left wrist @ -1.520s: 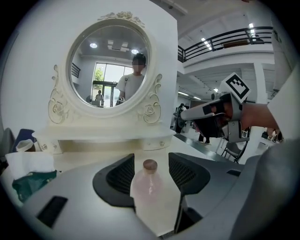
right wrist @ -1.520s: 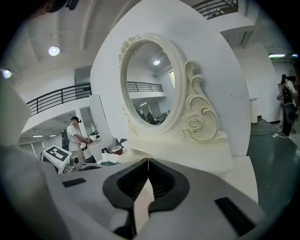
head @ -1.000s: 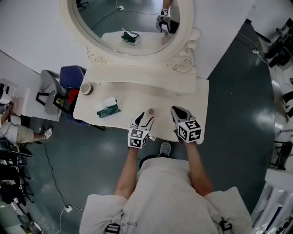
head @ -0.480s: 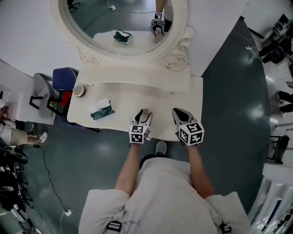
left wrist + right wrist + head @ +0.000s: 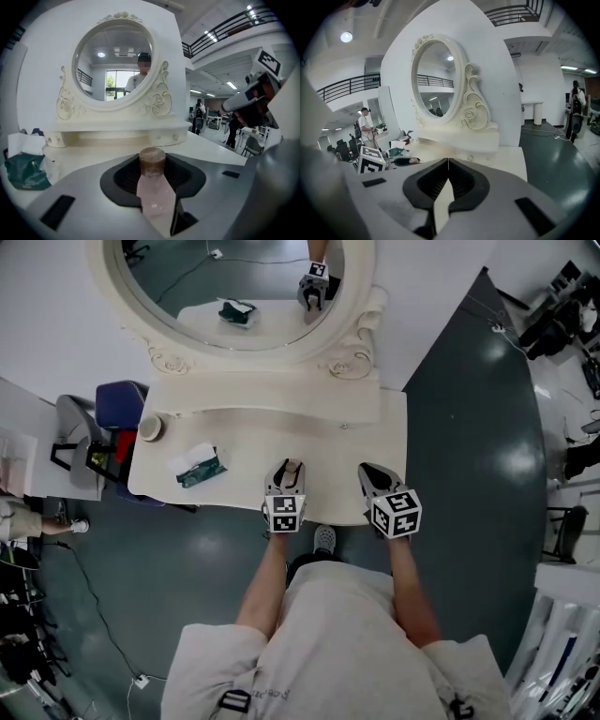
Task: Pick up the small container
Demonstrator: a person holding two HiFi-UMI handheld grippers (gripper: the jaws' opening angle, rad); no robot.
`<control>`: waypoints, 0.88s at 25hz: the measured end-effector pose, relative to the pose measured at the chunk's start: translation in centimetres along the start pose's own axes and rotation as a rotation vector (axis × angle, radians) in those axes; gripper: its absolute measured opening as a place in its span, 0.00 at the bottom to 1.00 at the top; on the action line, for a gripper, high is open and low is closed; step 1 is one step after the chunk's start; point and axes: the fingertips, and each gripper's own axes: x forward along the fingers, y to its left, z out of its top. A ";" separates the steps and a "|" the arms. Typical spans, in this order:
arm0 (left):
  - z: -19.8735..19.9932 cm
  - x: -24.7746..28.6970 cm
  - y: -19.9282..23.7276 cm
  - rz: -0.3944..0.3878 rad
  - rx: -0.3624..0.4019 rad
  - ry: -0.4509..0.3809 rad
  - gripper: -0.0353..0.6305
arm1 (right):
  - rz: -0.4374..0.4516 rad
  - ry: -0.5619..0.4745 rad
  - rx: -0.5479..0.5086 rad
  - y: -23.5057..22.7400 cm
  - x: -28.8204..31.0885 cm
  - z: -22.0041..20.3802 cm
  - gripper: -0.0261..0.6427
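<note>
The small container point(image 5: 153, 164), a pale pink bottle with a brown cap, stands between the jaws of my left gripper point(image 5: 153, 158). Those jaws are closing, and the bottle's body fills the gap between them. From the head view the container point(image 5: 292, 466) shows at the tips of the left gripper point(image 5: 288, 471), near the front edge of the cream dressing table point(image 5: 370, 442). My right gripper point(image 5: 369, 471) hovers over the table's front right with its jaws shut and nothing in them; the tips of the right gripper point(image 5: 448, 160) meet in its own view.
A green tissue pack point(image 5: 197, 466) lies on the table's left part, and a small round pot point(image 5: 151, 427) sits at the far left corner. An oval mirror point(image 5: 234, 287) rises at the back. A blue chair point(image 5: 120, 404) stands left of the table.
The left gripper has moved forward round the small container, which stood just ahead of its tips a second ago. The right gripper has stayed in place.
</note>
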 end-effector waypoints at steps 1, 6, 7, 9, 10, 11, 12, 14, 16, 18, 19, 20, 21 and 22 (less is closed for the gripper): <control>0.0 0.0 0.0 0.002 -0.011 -0.003 0.29 | -0.004 0.008 0.000 -0.1 0.0 -0.3 0.06; -0.2 -0.1 0.0 0.001 -0.025 0.001 0.29 | -0.013 0.029 0.005 -0.2 -0.2 -1.5 0.06; -0.2 -0.1 -0.1 -0.002 -0.025 0.003 0.29 | -0.013 0.029 0.005 -0.2 -0.2 -1.6 0.06; -0.1 -0.2 -0.2 -0.008 -0.032 0.005 0.29 | -0.011 0.026 0.003 0.0 -0.4 -1.6 0.06; -0.1 -0.2 -0.2 -0.009 -0.039 0.006 0.29 | -0.010 0.025 0.003 0.0 -0.4 -1.5 0.07; -0.1 -0.2 -0.3 -0.009 -0.047 0.008 0.29 | -0.008 0.022 0.003 0.1 -0.4 -1.4 0.06; -0.1 -0.2 -0.3 -0.010 -0.051 0.009 0.29 | -0.007 0.020 0.002 0.1 -0.4 -1.3 0.06; 0.2 -0.4 -0.4 -0.015 -0.050 0.004 0.29 | -0.003 0.013 -0.002 0.1 -0.2 -1.0 0.06; 1.1 -1.0 -0.6 -0.022 -0.054 -0.012 0.29 | 0.002 0.006 -0.005 0.3 -0.1 -0.6 0.06; 2.1 -1.6 -0.4 -0.020 -0.059 -0.027 0.29 | 0.009 -0.001 -0.006 0.6 0.0 -0.2 0.06; 2.4 -1.9 -0.2 -0.014 -0.060 -0.030 0.29 | 0.013 -0.005 -0.007 0.8 0.0 0.0 0.06; 2.6 -2.1 0.1 -0.007 -0.062 -0.027 0.29 | 0.018 -0.009 -0.008 1.0 0.2 0.2 0.06; 2.8 -2.3 0.3 0.000 -0.065 -0.024 0.29 | 0.022 -0.013 -0.009 1.2 0.3 0.3 0.06; 3.2 -2.6 0.6 0.004 -0.069 -0.025 0.29 | 0.026 -0.016 -0.008 1.4 0.4 0.5 0.07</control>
